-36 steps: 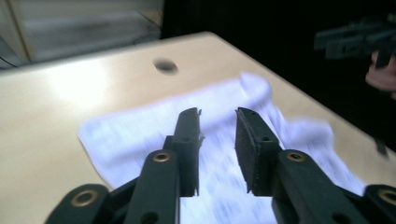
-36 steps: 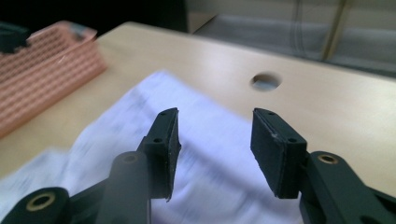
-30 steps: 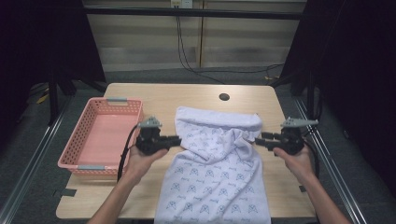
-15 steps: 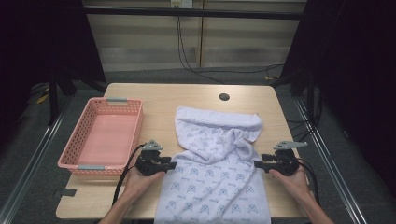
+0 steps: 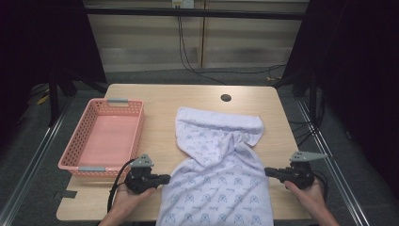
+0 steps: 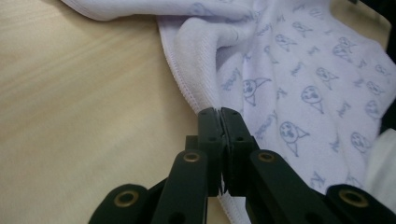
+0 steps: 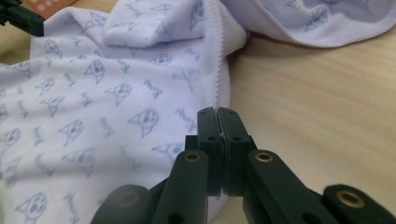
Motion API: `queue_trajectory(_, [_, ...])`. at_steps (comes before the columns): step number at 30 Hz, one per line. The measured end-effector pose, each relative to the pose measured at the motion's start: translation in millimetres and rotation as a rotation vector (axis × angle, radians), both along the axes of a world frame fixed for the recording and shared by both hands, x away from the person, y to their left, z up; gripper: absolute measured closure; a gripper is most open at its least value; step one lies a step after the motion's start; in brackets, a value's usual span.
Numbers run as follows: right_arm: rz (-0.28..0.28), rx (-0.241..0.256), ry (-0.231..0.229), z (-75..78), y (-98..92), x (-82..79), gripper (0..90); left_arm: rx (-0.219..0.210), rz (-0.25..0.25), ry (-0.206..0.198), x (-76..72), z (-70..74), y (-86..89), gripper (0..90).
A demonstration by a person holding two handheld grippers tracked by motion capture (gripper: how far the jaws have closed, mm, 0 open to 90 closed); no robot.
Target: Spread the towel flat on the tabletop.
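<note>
A pink basket [image 5: 101,141] sits at the worktop's [image 5: 160,101] left. Just right of it, my left tool [image 5: 165,178] is clamped on the towel's [image 5: 219,179] left hem. The towel lies down the middle, hanging over the near edge. My right tool [image 5: 267,172] pinches its right hem.

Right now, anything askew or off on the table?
The towel lies rumpled and skewed: its far end is bunched into folds and its near end hangs over the table edge. The pink basket sits square.
</note>
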State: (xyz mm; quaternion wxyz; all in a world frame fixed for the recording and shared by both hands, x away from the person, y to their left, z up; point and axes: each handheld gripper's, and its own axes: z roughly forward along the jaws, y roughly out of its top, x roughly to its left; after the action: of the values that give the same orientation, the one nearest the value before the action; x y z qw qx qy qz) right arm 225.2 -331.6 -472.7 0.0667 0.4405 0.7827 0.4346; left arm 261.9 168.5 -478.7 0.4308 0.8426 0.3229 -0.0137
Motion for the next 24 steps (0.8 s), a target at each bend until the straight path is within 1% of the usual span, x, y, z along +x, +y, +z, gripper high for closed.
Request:
queue_trajectory(1, [0.018, -0.011, 0.004, 1.9, 0.6, -9.6, 88.9, -0.017, -0.001, 0.006, -11.2, 3.9, 6.1, 88.0])
queue_trajectory(2, [0.018, -0.011, 0.004, 1.9, 0.6, -9.6, 88.9, -0.017, -0.001, 0.006, -11.2, 3.9, 6.1, 88.0])
queue_trajectory(3, [0.039, -0.031, 0.009, 6.1, 1.3, -23.7, 88.9, -0.045, -0.01, 0.012, -21.8, 8.7, 13.6, 88.0])
queue_trajectory(4, [0.05, -0.03, 0.016, 7.8, 1.4, -28.9, 88.8, -0.045, -0.01, 0.012, -21.8, 8.7, 13.6, 88.0])
queue_trajectory(5, [0.05, -0.03, 0.016, 7.8, 1.4, -28.9, 88.8, -0.048, -0.007, 0.024, -29.1, 12.3, 17.5, 88.0])
queue_trajectory(6, [0.073, -0.042, 0.015, 12.5, 1.7, -43.3, 88.7, -0.049, -0.027, 0.024, -35.6, 15.3, 20.5, 87.9])
queue_trajectory(7, [0.074, -0.038, 0.018, 14.1, 1.3, -48.5, 88.3, -0.059, -0.044, 0.02, -47.2, 19.6, 25.4, 87.9])
queue_trajectory(8, [0.077, -0.036, 0.019, 14.5, 1.0, -51.4, 86.8, -0.074, -0.059, 0.037, -53.3, 21.6, 28.6, 87.8])
queue_trajectory(9, [0.074, -0.031, 0.014, 15.1, 0.5, -55.8, 83.1, -0.07, -0.066, 0.036, -56.6, 22.4, 30.3, 87.5])
queue_trajectory(10, [0.074, -0.031, 0.014, 15.1, 0.5, -55.8, 83.1, -0.07, -0.066, 0.036, -56.6, 22.4, 30.3, 86.5])
queue_trajectory(11, [0.074, -0.029, 0.01, 15.1, 0.7, -57.4, 78.6, -0.068, -0.069, 0.023, -59.6, 22.6, 32.9, 86.5])
queue_trajectory(12, [0.048, -0.036, -0.01, 14.5, 1.5, -56.8, 69.1, -0.065, -0.053, 0.029, -56.3, 21.0, 33.3, 76.2])
queue_trajectory(13, [0.045, -0.033, -0.015, 13.6, 2.0, -53.1, 69.1, -0.06, -0.051, 0.028, -52.6, 20.6, 33.1, 74.6])
queue_trajectory(14, [0.048, -0.043, -0.025, 12.6, 3.0, -49.0, 68.1, -0.063, -0.039, 0.023, -47.0, 20.3, 31.7, 73.8])
queue_trajectory(15, [0.035, -0.049, -0.029, 10.9, 5.3, -42.3, 64.5, -0.065, -0.034, 0.015, -39.4, 20.7, 28.0, 72.6])
queue_trajectory(16, [0.035, -0.049, -0.029, 10.9, 5.3, -42.3, 64.5, -0.065, -0.034, 0.015, -39.4, 20.7, 28.0, 72.6])
queue_trajectory(17, [0.023, -0.029, -0.013, 5.5, 10.0, -21.8, 60.6, -0.07, -0.034, -0.008, -24.5, 20.0, 19.2, 72.2])
queue_trajectory(18, [0.009, -0.037, -0.012, 4.0, 12.9, -12.6, 57.3, -0.071, -0.031, -0.007, -18.0, 18.3, 14.6, 71.9])
queue_trajectory(19, [0.012, -0.049, -0.018, 3.1, 14.2, -5.2, 55.8, -0.071, -0.031, -0.007, -18.0, 18.3, 14.6, 71.8])
queue_trajectory(20, [0.012, -0.049, -0.018, 3.1, 14.2, -5.2, 55.8, -0.05, -0.041, -0.005, -7.0, 13.9, 4.9, 71.8])
queue_trajectory(21, [-0.011, -0.042, -0.026, 3.9, 17.4, 14.7, 53.9, -0.004, -0.05, -0.008, 7.4, 5.6, -10.2, 71.9])
queue_trajectory(22, [-0.016, -0.035, -0.017, 4.0, 18.1, 20.8, 53.3, -0.001, -0.054, 0.011, 15.7, 0.7, -17.6, 72.0])
queue_trajectory(23, [-0.016, -0.035, -0.017, 4.0, 18.1, 20.8, 53.3, -0.001, -0.054, 0.011, 15.7, 0.7, -17.6, 72.0])
queue_trajectory(24, [-0.008, -0.028, 0.003, 0.3, 21.5, 34.3, 53.8, 0.026, -0.055, 0.002, 28.4, -7.7, -29.3, 71.9])
